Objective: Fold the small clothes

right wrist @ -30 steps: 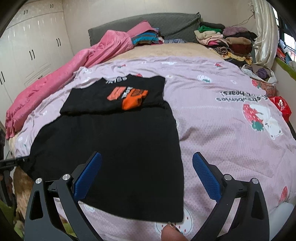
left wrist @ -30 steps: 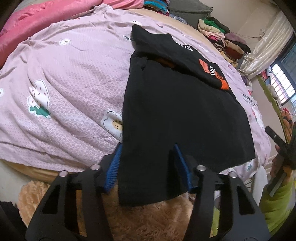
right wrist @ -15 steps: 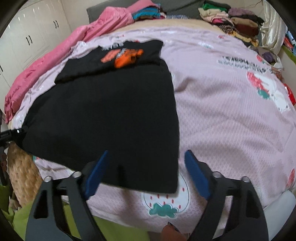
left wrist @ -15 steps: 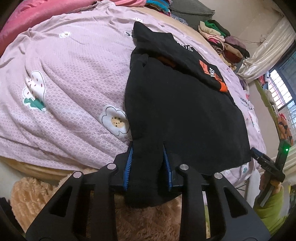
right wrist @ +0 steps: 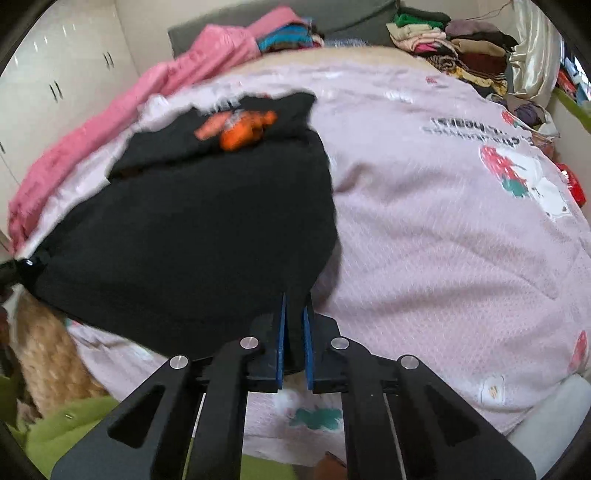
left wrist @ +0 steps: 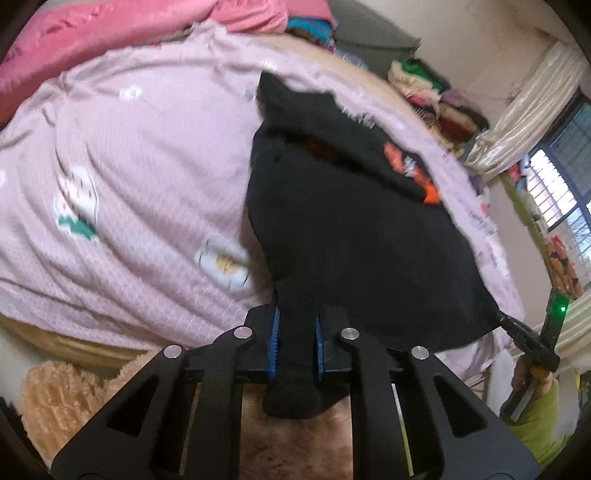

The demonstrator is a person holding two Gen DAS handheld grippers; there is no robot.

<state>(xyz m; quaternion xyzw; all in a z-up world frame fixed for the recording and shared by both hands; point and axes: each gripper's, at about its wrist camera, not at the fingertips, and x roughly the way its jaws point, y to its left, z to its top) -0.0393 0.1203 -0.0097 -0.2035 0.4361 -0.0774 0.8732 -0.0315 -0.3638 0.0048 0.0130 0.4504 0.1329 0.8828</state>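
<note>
The black garment (left wrist: 354,229) lies on the pink bedspread (left wrist: 129,177), its far part already folded over; the left gripper (left wrist: 295,343) pinches 1 near corner, the right gripper (right wrist: 294,339) the other; soft, limp cloth will likely sag between them.

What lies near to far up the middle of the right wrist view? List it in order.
right gripper, jaws shut on the hem → black garment → its orange print → pink quilt → grey headboard.
</note>
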